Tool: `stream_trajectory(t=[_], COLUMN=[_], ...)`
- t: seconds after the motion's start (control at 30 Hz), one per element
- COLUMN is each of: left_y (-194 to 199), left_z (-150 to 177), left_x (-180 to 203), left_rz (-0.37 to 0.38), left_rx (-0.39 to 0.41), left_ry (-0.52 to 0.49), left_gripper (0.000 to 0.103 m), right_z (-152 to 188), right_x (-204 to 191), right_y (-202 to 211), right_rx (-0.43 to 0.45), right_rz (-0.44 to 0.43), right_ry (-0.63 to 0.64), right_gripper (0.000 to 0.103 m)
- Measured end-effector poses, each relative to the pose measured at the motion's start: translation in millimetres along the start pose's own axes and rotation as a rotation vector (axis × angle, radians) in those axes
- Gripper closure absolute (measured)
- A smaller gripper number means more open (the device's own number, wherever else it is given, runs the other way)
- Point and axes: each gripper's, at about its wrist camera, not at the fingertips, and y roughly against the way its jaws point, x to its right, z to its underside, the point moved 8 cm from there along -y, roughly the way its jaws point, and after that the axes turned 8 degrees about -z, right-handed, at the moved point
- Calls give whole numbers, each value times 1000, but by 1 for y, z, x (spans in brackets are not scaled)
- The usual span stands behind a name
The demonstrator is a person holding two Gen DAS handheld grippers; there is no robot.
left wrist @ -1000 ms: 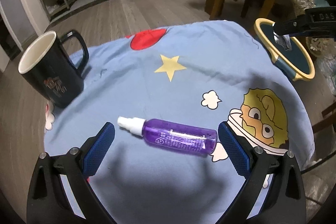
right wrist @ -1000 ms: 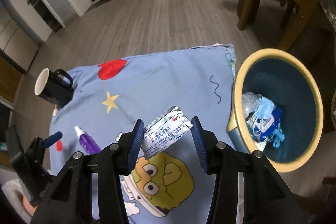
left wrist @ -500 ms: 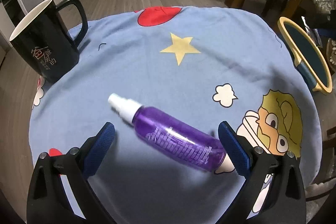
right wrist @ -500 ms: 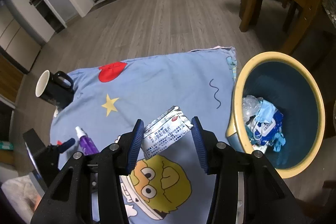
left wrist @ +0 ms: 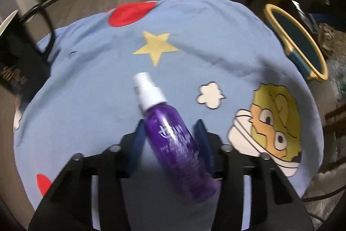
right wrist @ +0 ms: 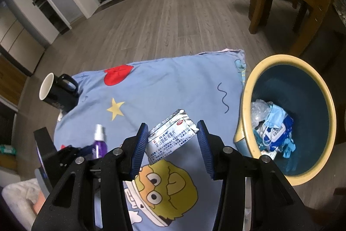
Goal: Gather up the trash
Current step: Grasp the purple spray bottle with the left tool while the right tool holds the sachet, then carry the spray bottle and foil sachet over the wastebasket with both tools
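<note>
Your left gripper (left wrist: 170, 142) has its fingers clamped on the purple spray bottle (left wrist: 173, 135), white nozzle pointing away from you, over the blue cartoon cloth (left wrist: 103, 79) covering the worktop. Your right gripper (right wrist: 172, 142) grips the foil sachet (right wrist: 172, 133) between both fingers, above the cloth and just left of the yellow-rimmed bin (right wrist: 244, 101). The bin holds masks and wrappers. Black mug (right wrist: 57, 90) sits at the cloth's far-left edge.

Mug (left wrist: 15, 62) cut off at left edge, blurred; spray bottle (left wrist: 175, 140) label txt smeared, unreadable.
</note>
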Motion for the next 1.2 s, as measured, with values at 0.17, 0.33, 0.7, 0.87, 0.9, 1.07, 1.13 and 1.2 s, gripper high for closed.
stream_trajectory(t=[0.17, 0.33, 0.7, 0.87, 0.9, 1.07, 1.13, 1.2], left_y=[9, 16, 52, 66, 72, 99, 107, 114], left_z=[3, 7, -19, -27, -30, -54, -65, -79], left_x=[27, 42, 58, 72, 76, 99, 108, 122], left_rz=[37, 51, 114, 125, 132, 168, 176, 193], left_rx=[23, 46, 156, 192, 200, 260, 277, 286], left_ry=[-141, -201, -203, -234, -241, -275, -290, -309], left_gripper=[67, 67, 70, 71, 71, 71, 71, 71], right_z=[0, 0, -8, -11, -13, -18, -17, -15], right_x=[-1, -2, 21, 37, 41, 75, 95, 115], right_y=[-2, -1, 13, 23, 26, 46, 54, 60], right_rx=[-5, -1, 45, 71, 80, 140, 162, 180], right_rz=[3, -1, -15, 8, 14, 57, 58, 58], right_ry=[3, 4, -80, -110, -117, -178, -235, -294], right_gripper=[55, 55, 55, 55, 55, 55, 55, 55])
